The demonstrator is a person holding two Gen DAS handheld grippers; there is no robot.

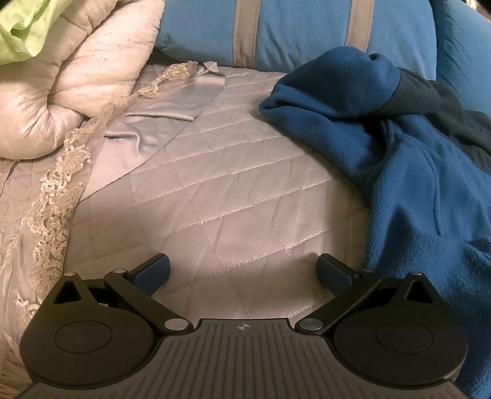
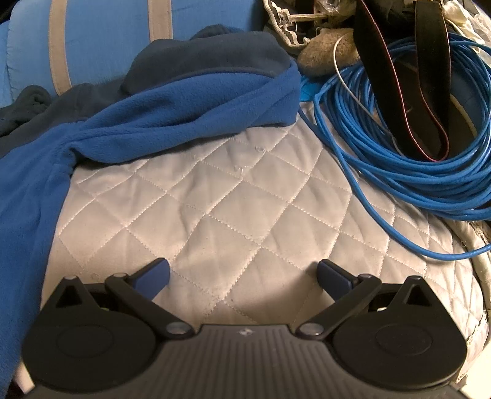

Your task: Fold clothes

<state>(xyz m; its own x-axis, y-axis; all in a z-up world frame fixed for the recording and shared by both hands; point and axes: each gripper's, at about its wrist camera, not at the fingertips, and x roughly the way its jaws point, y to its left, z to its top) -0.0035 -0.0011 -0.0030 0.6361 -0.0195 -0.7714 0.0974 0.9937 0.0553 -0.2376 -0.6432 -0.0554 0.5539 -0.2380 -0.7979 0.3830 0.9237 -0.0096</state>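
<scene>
Beyond the wide-spread fingers of the left gripper [image 1: 244, 270], black with dark blue pads, lies a pale grey quilted bedspread [image 1: 214, 196] stitched in a diamond pattern. To that claw's right is a mid-blue fleece garment [image 1: 408, 172] with a navy panel. Ahead to its left sit a cream lace trim [image 1: 55, 190], a cream padded quilt [image 1: 76, 86] and lime-green cloth [image 1: 27, 24]. Straight ahead is a light blue pillow with beige stripes [image 1: 307, 33]. Right of the right gripper [image 2: 244, 273], a bright blue coiled cable [image 2: 399, 147] lies under a black strap edged in red [image 2: 399, 101].
</scene>
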